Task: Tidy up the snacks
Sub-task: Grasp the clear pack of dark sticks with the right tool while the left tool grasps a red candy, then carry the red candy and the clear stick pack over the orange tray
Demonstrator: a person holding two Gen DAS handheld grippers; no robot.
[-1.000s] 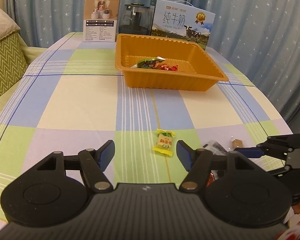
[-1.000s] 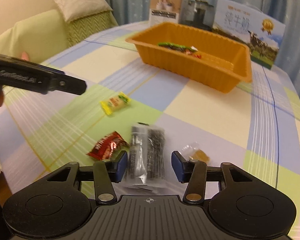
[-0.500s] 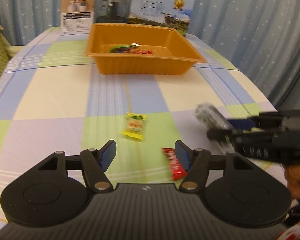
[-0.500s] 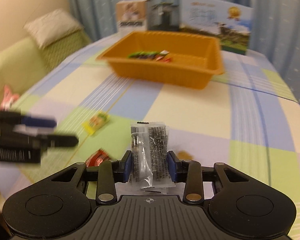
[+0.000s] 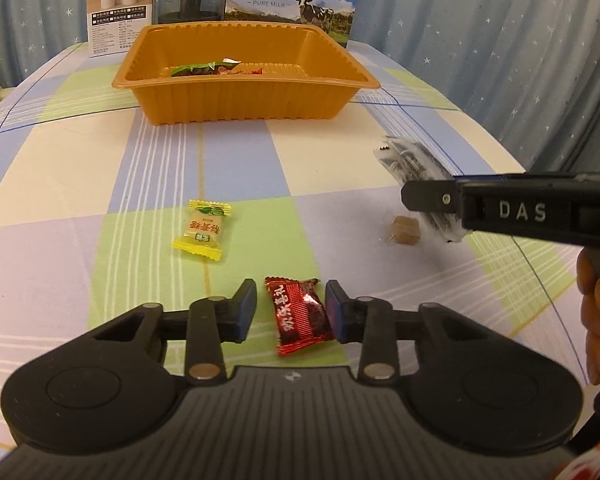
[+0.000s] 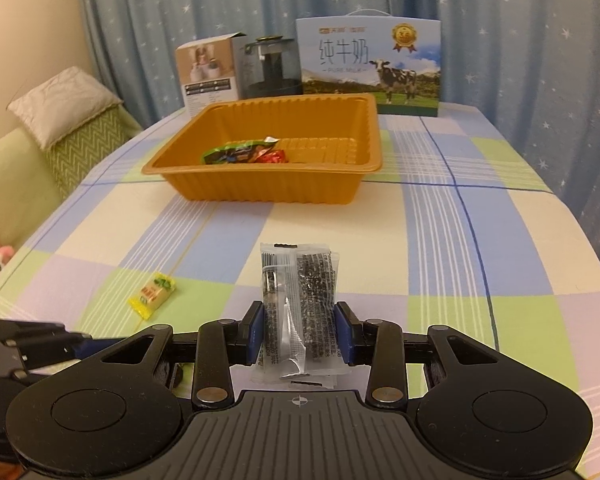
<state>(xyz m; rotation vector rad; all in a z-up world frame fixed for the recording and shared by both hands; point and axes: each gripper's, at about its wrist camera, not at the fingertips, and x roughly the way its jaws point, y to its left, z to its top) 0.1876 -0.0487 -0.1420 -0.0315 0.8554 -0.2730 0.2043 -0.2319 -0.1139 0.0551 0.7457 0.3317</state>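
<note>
My left hand-held gripper (image 5: 291, 307) is now closing around the red candy (image 5: 303, 315); my right hand-held gripper (image 6: 299, 332) has lifted the clear packet (image 6: 298, 308), pinched, tray-bound.

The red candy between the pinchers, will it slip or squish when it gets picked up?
The red candy is probably light. Its shiny, crinkled wrapper might slip between the closing pads of the left hand-held gripper. It lies flat, so rolling seems unlikely.

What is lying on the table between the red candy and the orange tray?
Only the yellow candy, off to the left of the line from the red candy to the tray; otherwise bare tablecloth. The left wrist view shows it.
</note>
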